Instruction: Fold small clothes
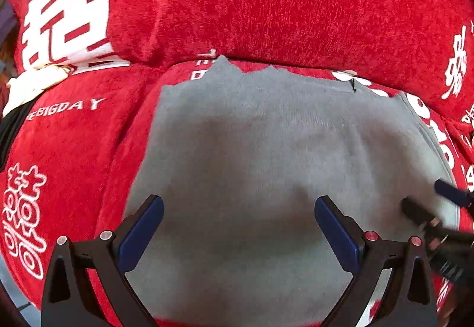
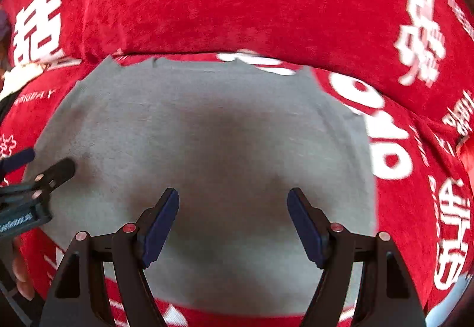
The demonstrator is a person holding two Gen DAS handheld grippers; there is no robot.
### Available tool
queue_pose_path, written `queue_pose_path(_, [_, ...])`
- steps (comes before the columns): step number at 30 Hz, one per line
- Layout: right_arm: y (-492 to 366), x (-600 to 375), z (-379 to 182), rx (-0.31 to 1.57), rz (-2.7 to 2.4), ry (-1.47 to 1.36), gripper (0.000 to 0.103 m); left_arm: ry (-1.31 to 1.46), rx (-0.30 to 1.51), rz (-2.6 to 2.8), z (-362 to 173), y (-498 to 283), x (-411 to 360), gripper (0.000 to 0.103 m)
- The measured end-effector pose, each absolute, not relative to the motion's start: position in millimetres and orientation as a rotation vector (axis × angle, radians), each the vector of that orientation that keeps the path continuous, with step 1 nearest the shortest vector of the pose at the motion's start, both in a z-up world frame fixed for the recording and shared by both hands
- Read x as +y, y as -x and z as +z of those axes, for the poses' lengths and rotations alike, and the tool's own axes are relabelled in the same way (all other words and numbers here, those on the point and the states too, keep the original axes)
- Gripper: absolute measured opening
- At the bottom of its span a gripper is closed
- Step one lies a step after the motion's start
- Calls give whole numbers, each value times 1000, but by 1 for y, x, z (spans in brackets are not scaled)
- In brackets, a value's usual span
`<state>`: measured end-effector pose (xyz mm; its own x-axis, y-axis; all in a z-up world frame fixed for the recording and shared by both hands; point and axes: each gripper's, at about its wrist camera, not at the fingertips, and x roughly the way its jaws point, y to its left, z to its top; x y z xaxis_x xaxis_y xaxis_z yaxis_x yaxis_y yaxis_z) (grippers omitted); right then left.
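1. Lying flat on a red plush cover (image 1: pixel 266 1) printed with white characters: a grey knit garment (image 1: pixel 251 134), soft and fuzzy, top edge uneven and jagged.
2. Hovering above its near part, left tool (image 1: pixel 239 226), blue pads spread wide, nothing between them.
3. Hovering likewise, right tool (image 2: pixel 233 220), jaws well apart, holding nothing.
4. Darkened at the garment's middle by shadow.
5. Resting at far left on the cover: a white cloth bundle (image 1: pixel 32 87).
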<state>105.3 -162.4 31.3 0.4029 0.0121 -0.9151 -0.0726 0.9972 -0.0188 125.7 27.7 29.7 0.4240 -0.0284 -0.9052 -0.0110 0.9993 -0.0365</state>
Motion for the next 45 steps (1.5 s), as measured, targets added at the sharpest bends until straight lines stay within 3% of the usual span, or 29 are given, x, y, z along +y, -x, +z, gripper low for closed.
queue_pose_path(7, [-123, -158, 11, 1165, 81, 73, 79, 19, 1173, -34, 7, -146, 16, 102])
queue_pose_path(19, [-121, -251, 1, 1161, -17, -32, 79, 17, 1175, -89, 5, -146, 31, 102])
queue_pose_path(33, [-106, -168, 31, 1118, 77, 66, 79, 11, 1166, -71, 18, -133, 13, 102])
queue_pose_path(45, [-103, -220, 11, 1156, 53, 25, 79, 96, 1172, -30, 23, -110, 93, 102])
